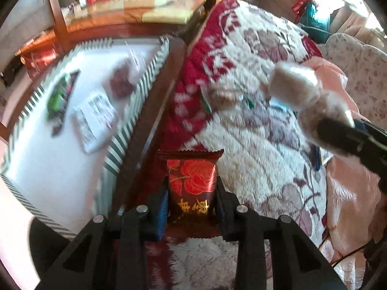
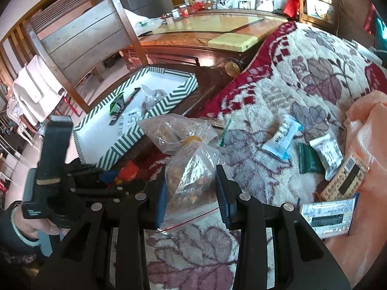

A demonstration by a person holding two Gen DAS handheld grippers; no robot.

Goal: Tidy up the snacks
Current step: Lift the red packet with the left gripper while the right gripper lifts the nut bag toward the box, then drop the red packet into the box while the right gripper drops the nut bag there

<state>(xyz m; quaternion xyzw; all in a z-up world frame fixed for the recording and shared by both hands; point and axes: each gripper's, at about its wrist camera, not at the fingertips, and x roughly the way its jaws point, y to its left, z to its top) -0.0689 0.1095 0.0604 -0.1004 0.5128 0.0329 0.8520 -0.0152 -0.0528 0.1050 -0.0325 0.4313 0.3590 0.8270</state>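
In the left wrist view my left gripper [image 1: 191,192] is shut on a dark red packet [image 1: 191,176] with a red rose and gold characters, held above the gap between the tray and the blanket. The green-and-white striped tray [image 1: 145,82] lies to its left with a green packet [image 1: 59,96], a white packet [image 1: 96,118] and a clear bag [image 1: 121,82] inside. My right gripper [image 2: 191,176] is shut on a clear plastic bag of brown snacks [image 2: 186,142]; the same bag [image 1: 312,101] hangs at the right of the left wrist view. The tray [image 2: 121,145] sits just beyond it.
Several loose packets lie on the floral plush blanket [image 2: 302,72]: a white-and-blue one [image 2: 281,137], a green one [image 2: 309,160], a white one [image 2: 326,154]. A peach cloth [image 2: 362,133] holds two more bars. The tray rests on a dark wooden table [image 2: 205,79]; a wooden chair [image 2: 79,31] stands behind.
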